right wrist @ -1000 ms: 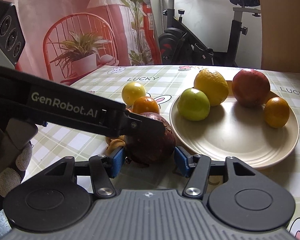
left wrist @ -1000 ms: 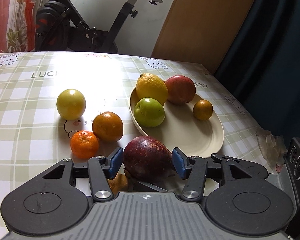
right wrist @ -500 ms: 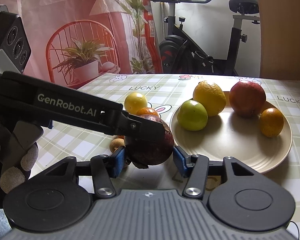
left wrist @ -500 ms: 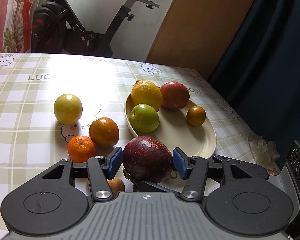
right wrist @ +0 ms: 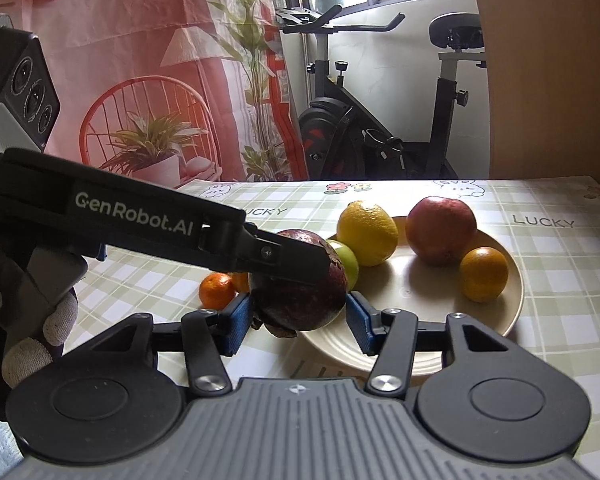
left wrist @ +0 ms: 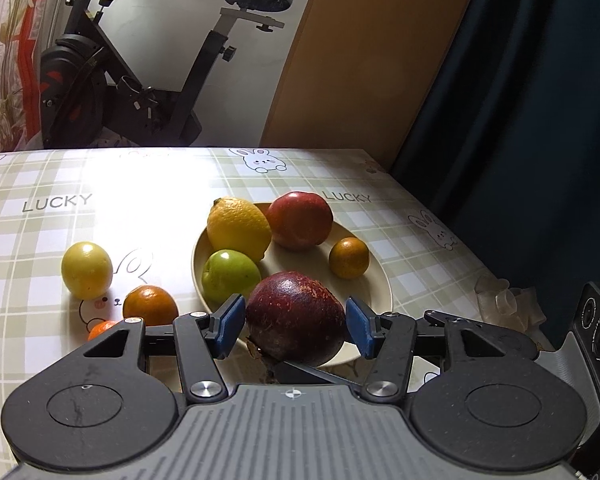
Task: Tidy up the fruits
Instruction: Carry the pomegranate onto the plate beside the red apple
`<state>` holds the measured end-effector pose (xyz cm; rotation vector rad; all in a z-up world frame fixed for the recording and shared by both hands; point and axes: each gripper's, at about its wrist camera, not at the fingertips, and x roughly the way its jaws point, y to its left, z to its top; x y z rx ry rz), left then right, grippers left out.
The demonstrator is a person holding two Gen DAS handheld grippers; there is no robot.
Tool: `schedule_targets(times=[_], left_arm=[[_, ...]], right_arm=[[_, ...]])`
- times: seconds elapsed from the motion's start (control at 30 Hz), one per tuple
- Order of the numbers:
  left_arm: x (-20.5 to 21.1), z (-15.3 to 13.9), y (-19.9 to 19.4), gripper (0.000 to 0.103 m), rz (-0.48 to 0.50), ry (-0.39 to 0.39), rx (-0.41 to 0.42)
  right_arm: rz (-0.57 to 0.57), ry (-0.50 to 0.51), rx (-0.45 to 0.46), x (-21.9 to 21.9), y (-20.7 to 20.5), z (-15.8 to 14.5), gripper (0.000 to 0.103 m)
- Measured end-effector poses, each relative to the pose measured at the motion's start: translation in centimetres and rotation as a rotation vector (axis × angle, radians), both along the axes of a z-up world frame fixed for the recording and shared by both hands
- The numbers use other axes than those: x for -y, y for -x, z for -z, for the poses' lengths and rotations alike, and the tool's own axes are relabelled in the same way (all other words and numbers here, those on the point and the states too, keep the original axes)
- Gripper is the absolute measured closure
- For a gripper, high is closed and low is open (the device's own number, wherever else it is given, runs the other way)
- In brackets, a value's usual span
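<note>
A dark red-purple fruit (left wrist: 296, 312) hangs over the near rim of the cream plate (left wrist: 376, 280). My left gripper (left wrist: 295, 328) is shut on it, blue pads against both sides. My right gripper (right wrist: 299, 322) is also shut on the same fruit (right wrist: 300, 304), and the left gripper's black finger (right wrist: 284, 256) lies across its top. On the plate are a lemon (left wrist: 238, 228), a red apple (left wrist: 300, 220), a green apple (left wrist: 230, 274) and a small orange (left wrist: 349, 258). On the cloth to its left lie a yellow fruit (left wrist: 87, 269), an orange (left wrist: 150, 306) and a tangerine (left wrist: 102, 329).
The checked tablecloth (left wrist: 60, 200) ends at the right edge next to a dark curtain (left wrist: 520, 120). Crumpled clear plastic (left wrist: 508, 304) lies near that edge. An exercise bike (right wrist: 360, 132) stands behind the table. A gloved hand (right wrist: 40, 332) holds the left gripper.
Both grippers have risen and moved towards the plate with the dark fruit held between them. The small brown fruit under it is out of view now.
</note>
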<state>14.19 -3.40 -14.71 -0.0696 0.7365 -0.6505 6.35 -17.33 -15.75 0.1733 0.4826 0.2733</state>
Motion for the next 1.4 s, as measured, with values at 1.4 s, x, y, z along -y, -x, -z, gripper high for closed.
schedule_targets(times=[1.4], left_arm=[[4.7, -0.1, -6.0, 0.05, -0.079, -0.039, -0.024]], right_arm=[[0.189, -0.193, -0.055, 8.0, -5.4, 0.6, 0.055]])
